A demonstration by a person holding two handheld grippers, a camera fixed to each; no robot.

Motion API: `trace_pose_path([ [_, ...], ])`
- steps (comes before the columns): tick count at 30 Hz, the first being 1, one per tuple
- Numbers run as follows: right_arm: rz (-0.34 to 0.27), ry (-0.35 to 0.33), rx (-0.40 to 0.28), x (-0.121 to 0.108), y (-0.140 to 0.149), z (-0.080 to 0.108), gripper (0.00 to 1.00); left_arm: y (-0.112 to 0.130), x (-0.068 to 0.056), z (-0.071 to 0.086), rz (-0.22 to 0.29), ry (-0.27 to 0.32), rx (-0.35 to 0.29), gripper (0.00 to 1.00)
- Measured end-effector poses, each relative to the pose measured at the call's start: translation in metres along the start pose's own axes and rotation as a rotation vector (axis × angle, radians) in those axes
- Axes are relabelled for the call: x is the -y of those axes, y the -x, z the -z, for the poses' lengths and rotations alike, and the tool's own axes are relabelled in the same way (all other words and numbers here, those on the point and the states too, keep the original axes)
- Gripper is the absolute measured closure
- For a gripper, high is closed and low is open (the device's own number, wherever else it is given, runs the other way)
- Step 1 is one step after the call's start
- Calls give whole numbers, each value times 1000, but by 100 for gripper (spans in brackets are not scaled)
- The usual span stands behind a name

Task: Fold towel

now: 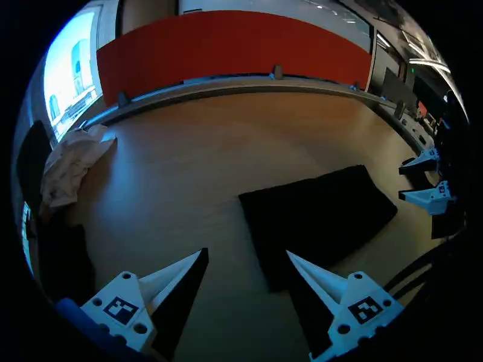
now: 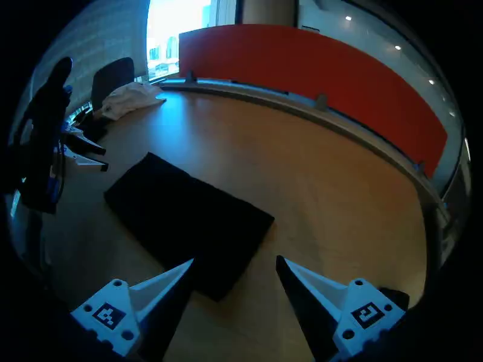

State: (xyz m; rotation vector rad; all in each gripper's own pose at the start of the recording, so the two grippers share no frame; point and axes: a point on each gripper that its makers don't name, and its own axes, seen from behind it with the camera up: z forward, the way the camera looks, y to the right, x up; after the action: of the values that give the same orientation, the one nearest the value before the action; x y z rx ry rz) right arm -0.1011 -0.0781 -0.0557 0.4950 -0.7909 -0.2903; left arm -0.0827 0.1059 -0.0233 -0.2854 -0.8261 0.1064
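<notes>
The left gripper (image 1: 247, 252) is spread wide and holds nothing. Its right finger hangs over the near corner of the black rectangular cloth towel (image 1: 317, 220); whether it touches, I cannot tell. The towel lies flat on the light wooden table (image 1: 199, 145), its long axis running across from one gripper toward the other. The right gripper (image 2: 235, 259) is also wide apart and empty, with the towel's near corner showing between its fingers.

Office: wood desk (image 2: 302, 169) w/ red divider (image 2: 314, 66), chair (image 2: 115, 77), big windows (image 2: 175, 30).
</notes>
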Motion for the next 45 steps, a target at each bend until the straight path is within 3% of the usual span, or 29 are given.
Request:
trace_pose_path([
  [20, 34, -49, 13, 12, 12, 7, 5, 24, 9, 25, 84, -56, -10, 16],
  [29, 96, -93, 41, 16, 20, 7, 5, 37, 16, 40, 104, -78, -11, 16],
  [39, 209, -164, 84, 23, 28, 7, 5, 50, 23, 58, 112, -99, -15, 16],
  [45, 232, -186, 98, 27, 29, 5, 5, 54, 27, 66, 118, -105, -24, 16],
])
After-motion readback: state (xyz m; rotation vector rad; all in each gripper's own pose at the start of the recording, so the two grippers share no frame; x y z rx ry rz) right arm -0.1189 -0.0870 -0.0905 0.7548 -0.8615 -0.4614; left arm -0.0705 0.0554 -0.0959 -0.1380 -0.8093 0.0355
